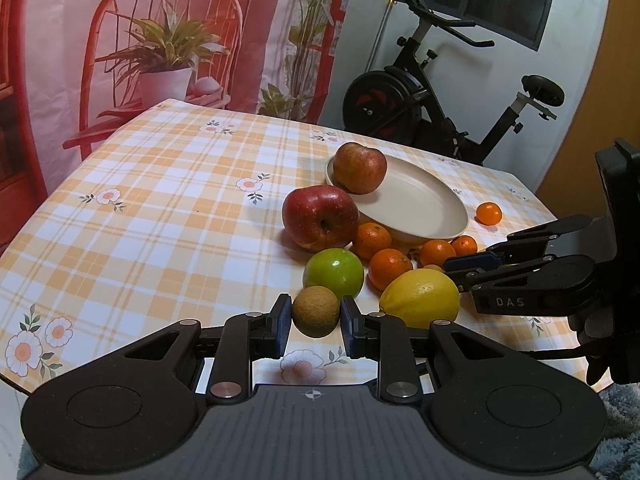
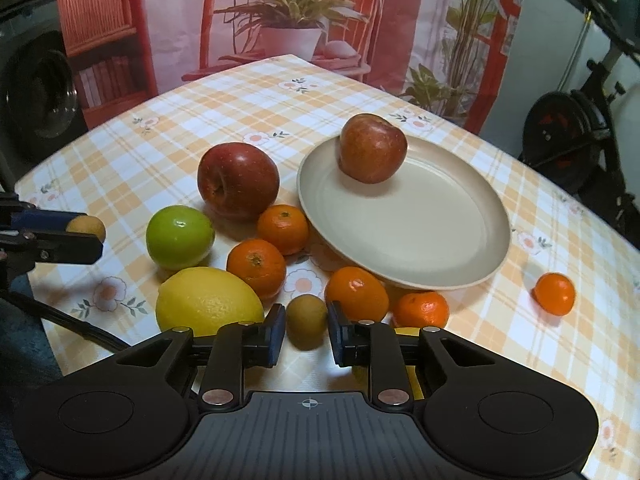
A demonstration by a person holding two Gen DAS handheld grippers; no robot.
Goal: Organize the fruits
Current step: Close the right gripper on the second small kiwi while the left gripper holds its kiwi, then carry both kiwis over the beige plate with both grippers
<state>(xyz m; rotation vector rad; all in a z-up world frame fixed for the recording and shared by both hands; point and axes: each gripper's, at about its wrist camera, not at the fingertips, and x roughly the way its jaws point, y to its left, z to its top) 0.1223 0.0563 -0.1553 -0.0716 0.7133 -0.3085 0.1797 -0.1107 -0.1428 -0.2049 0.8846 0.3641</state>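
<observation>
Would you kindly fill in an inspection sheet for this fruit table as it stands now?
Surface: checked floral tablecloth.
Job's things: beige plate carries one apple; red apple, green apple, lemon and five mandarins, one apart, lie on the cloth.
Clutter: nothing seen.
Grippers: left gripper brackets a small brown fruit; right gripper brackets another brown fruit; contact unclear.
Cables: dark cable at the table edge.
Surroundings: printed backdrop, exercise bike.
</observation>
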